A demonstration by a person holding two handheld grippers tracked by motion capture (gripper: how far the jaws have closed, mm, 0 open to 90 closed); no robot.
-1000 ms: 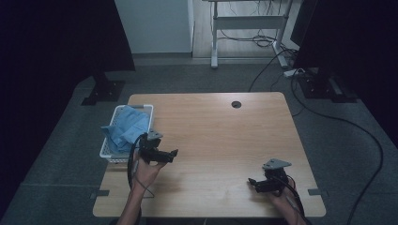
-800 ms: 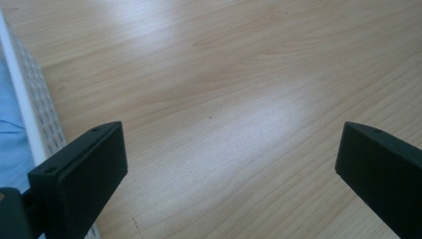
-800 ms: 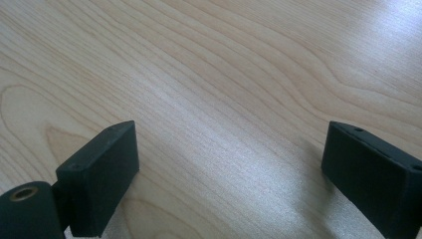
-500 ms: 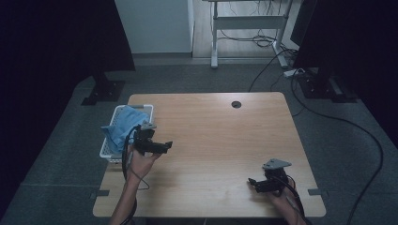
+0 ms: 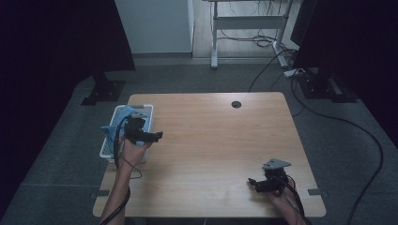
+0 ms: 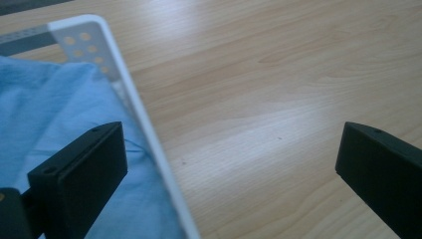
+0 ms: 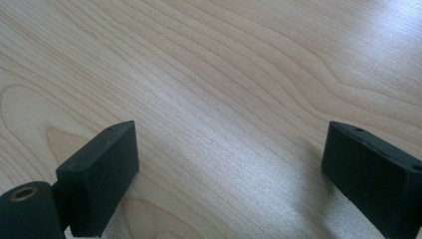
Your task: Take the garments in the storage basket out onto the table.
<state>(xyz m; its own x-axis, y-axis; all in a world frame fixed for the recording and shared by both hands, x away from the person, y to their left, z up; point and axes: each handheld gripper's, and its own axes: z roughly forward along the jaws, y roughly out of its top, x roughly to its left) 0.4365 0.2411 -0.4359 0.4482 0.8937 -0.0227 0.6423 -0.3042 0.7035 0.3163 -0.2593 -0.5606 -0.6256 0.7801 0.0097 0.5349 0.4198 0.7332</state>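
over the basket's (image 5: 147,111) near rim, the left gripper (image 5: 155,136) hangs with jaws spread wide and empty, likely lining up on the blue cloth (image 6: 59,124) heaped inside; the right gripper (image 5: 256,183), also wide apart, rests idle on the table (image 5: 220,136).

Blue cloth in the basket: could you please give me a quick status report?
Left gripper open, straddling the white basket rim. Blue cloth lying in basket, ungrasped. Right gripper open over bare table. Nothing in the way.
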